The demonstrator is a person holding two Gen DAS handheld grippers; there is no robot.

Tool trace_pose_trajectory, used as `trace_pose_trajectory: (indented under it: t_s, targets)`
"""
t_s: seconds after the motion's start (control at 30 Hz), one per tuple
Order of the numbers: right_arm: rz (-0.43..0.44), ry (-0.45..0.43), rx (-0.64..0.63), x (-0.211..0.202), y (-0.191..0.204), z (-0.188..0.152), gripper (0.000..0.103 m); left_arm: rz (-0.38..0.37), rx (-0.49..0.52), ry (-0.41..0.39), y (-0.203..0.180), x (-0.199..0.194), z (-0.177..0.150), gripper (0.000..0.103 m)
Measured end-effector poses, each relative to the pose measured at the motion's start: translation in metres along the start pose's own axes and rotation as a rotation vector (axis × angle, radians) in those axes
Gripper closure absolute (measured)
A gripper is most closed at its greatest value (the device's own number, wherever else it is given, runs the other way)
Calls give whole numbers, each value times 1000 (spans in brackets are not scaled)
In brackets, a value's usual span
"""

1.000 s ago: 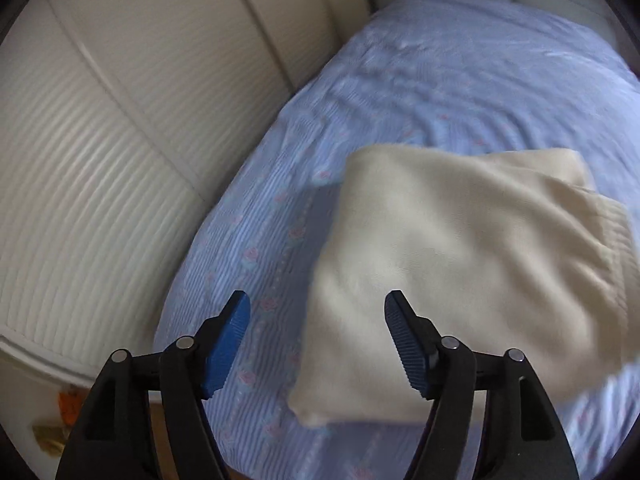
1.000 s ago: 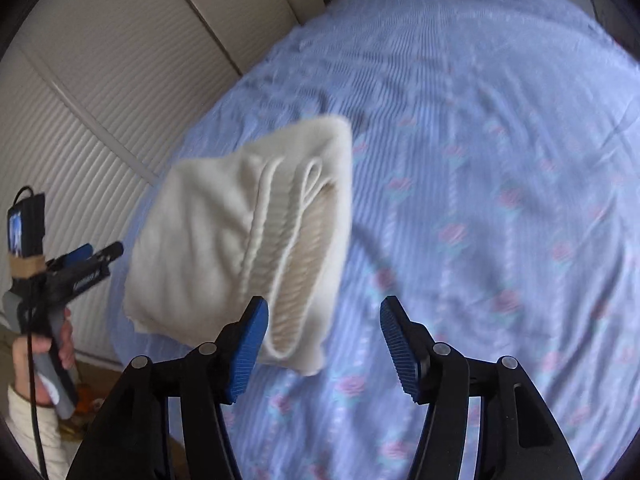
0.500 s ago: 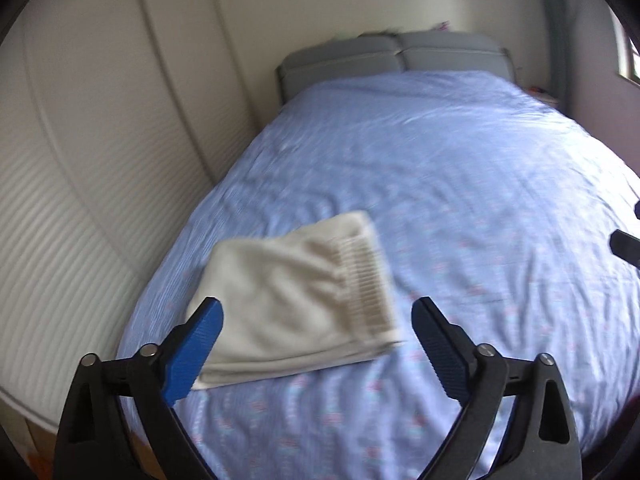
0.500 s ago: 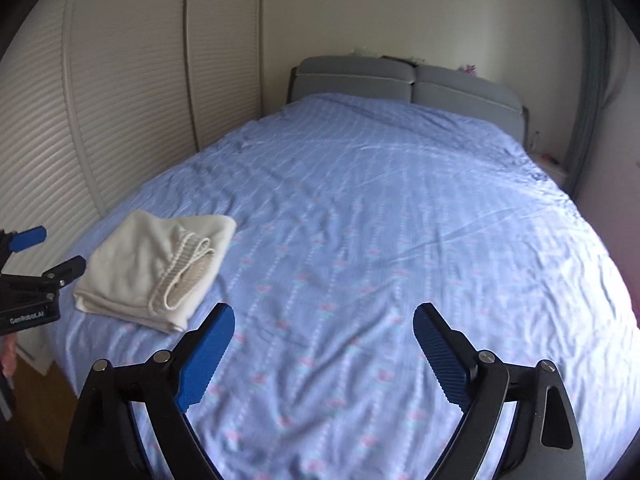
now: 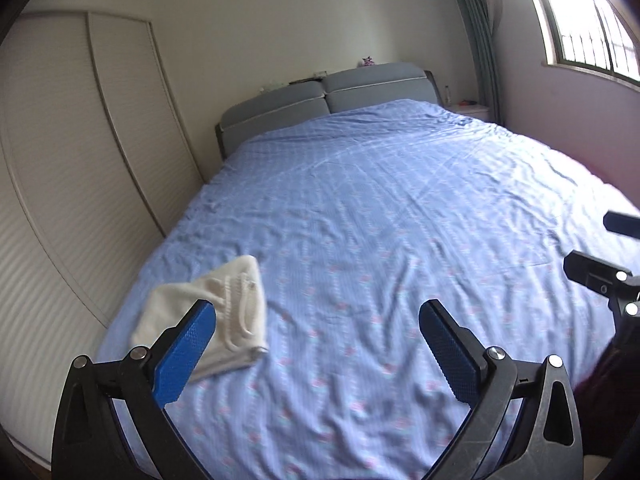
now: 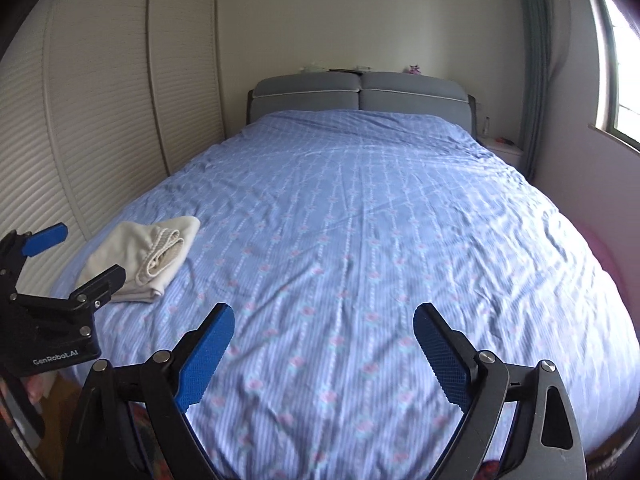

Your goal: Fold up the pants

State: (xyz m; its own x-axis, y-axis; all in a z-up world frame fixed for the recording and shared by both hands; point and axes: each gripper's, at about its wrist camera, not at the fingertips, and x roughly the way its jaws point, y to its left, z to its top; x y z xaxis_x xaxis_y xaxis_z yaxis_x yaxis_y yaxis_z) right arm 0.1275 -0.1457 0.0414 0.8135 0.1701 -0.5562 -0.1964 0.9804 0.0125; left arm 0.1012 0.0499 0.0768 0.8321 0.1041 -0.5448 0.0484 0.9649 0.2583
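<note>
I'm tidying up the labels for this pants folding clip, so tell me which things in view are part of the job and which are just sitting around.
Part of the job:
- cream pants, folded, lying near the bed's left edge
- bed with its blue sheet, the work surface
- left gripper, jaws opening, nothing between them
- right gripper, open and empty

Just lying about:
- grey headboard
- louvred wardrobe doors
- window
- nightstand

Folded pants [image 6: 138, 258] on bed [image 6: 360, 220]
</note>
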Motion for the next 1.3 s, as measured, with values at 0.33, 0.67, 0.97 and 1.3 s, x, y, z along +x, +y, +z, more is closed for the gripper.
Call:
trace_pose_trajectory:
  t_s: [0.33,0.67,0.97,1.3]
  targets:
    - [-26,-23,36,-39,-26,-22,11,-50,-75,-5,-17,-30,-13,0]
    - [-20,-50,34,-60,-26,-27,11,-66,-102,-20,-19,-50,-19,0]
    - [-17,-58,29,-67,-26,-28,11,-117,-123,-8,-20,-57,-21,0]
    - [-10,-53,28,-68,-28,-27,11,-114,-119,-22,-26,-63,-20,0]
